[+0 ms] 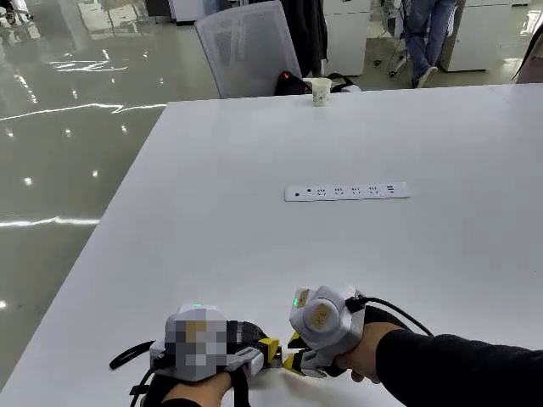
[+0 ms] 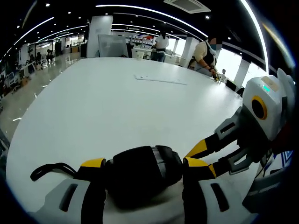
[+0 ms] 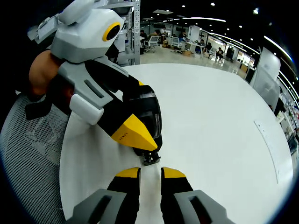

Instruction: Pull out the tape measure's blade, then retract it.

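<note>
I am clamping the tape measure (image 2: pixel 142 175) with the left gripper (image 2: pixel 145 163), its fingers (image 2: pixel 198 163) pressing on either side of the black case, which is resting low on the desk (image 1: pixel 254 212) near its front edge. As I judge it, this is anchoring the case so the blade can be drawn away from it. The right gripper (image 3: pixel 150 172) is facing the case's mouth, where the blade's metal hook (image 3: pixel 150 158) is sitting just ahead of its fingertips. Those fingers are standing nearly together with a slim gap, and I cannot tell whether they are pinching the hook. Far down the desk a paper cup (image 1: pixel 321 91) is standing upright; I am not seeing into it.
</note>
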Demonstrator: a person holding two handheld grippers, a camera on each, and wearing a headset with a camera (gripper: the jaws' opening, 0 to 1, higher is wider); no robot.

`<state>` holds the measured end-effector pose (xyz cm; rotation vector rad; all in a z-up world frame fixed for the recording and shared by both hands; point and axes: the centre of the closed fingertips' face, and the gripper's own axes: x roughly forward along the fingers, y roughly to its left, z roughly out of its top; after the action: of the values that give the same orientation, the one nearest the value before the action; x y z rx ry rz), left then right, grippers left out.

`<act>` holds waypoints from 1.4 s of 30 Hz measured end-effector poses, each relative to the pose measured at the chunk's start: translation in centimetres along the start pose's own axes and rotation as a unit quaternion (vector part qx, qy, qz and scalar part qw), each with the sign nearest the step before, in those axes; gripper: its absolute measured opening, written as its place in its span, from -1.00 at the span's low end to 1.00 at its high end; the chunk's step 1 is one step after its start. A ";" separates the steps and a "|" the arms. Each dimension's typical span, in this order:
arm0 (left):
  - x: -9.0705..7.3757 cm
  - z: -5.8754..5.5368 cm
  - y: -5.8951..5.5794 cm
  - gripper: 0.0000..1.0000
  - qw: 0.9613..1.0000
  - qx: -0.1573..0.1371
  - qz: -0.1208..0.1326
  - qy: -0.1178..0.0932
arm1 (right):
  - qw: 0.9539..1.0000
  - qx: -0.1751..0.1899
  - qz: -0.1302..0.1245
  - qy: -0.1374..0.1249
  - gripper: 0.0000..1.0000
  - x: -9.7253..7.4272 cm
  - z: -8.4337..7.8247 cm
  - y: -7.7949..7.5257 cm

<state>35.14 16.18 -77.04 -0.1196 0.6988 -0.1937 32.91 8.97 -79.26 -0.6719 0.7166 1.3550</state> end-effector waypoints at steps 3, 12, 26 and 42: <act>-0.5 0.2 0.0 0.22 1.000 0.015 -0.007 -0.004 | 1.000 0.005 -0.004 -0.007 -0.72 -0.7 -0.2 0.1; -1.2 -0.4 0.0 0.32 0.998 0.046 -0.041 0.005 | 0.999 0.016 -0.019 -0.027 -0.69 -3.2 -1.3 0.3; -3.0 -3.3 -0.3 0.84 0.991 0.069 -0.109 0.030 | 0.996 0.058 -0.044 -0.053 -0.63 -6.9 -4.5 1.0; -5.2 -5.0 0.8 0.98 0.981 0.093 -0.158 0.063 | 0.989 0.116 -0.061 -0.069 -0.50 -10.7 -9.3 1.9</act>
<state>28.07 17.90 -77.71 -0.0381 0.7826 -0.5736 29.60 -4.69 -76.69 -0.4254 0.6972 1.1707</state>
